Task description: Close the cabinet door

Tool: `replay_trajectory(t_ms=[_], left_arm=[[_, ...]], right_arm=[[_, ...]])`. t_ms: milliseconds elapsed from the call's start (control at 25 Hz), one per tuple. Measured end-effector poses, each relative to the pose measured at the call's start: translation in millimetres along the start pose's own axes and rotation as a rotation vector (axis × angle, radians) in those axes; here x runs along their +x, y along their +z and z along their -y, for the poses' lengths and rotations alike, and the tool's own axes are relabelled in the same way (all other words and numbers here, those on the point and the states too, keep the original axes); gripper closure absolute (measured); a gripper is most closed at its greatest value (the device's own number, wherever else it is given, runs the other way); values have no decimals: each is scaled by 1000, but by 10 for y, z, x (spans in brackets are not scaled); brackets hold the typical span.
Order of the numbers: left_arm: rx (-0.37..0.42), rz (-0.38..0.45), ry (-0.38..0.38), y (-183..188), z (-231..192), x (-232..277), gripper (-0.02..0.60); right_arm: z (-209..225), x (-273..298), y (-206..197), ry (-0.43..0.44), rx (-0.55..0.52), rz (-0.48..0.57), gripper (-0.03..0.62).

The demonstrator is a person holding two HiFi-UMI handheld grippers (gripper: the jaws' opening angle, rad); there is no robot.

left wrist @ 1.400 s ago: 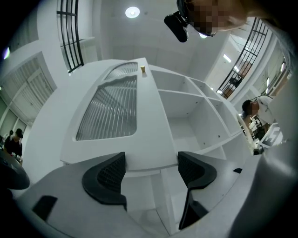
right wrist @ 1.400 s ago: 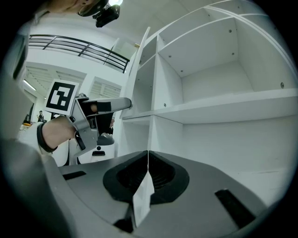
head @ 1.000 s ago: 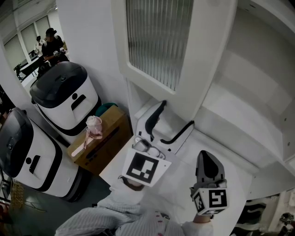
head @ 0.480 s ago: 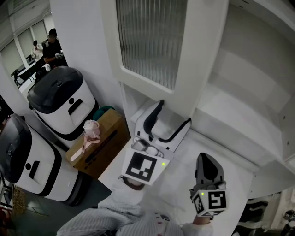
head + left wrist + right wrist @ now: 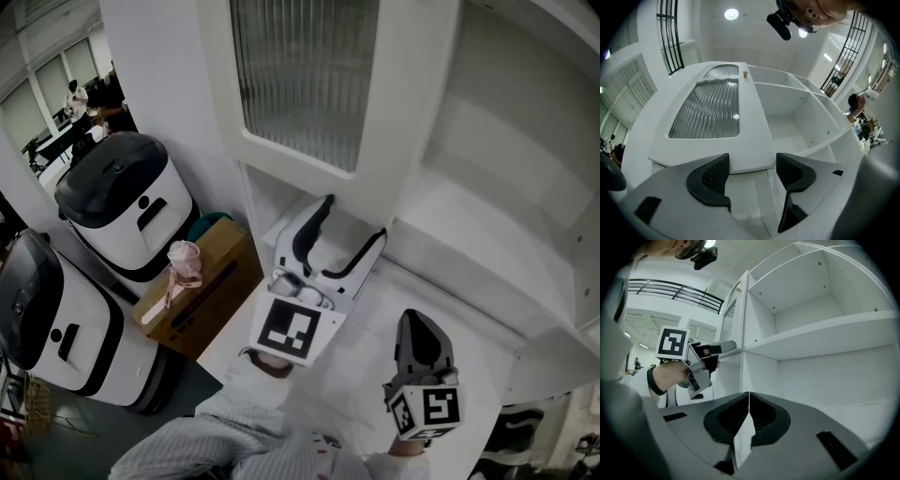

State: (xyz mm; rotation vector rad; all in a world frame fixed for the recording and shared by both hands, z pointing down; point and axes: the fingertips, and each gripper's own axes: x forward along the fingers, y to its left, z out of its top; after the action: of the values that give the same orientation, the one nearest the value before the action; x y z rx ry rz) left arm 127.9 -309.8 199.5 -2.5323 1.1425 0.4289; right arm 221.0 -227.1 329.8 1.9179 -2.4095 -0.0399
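Ribbed glass is filling the white-framed cabinet door [image 5: 403, 131], which is standing swung out from the left edge of the cabinet [image 5: 487, 234], leaving the bare shelves exposed. The left gripper [image 5: 352, 217] is tilting up toward the door's lower edge. Its jaws are spread wide and closing, with that edge showing in the gap and the pads not pressing it. The right gripper [image 5: 419, 328] is hovering before the shelves, jaws pressed together on nothing.

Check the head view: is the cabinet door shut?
No, the cabinet door stands swung out from the cabinet, leaving the bare shelves exposed to its right.
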Motion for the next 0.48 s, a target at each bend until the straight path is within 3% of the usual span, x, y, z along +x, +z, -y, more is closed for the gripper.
replay_trajectory(t_ms=[480], left_arm=[[13, 3, 26, -41, -50, 52, 299]], right_arm=[[46, 27, -70, 0, 17, -8, 580]])
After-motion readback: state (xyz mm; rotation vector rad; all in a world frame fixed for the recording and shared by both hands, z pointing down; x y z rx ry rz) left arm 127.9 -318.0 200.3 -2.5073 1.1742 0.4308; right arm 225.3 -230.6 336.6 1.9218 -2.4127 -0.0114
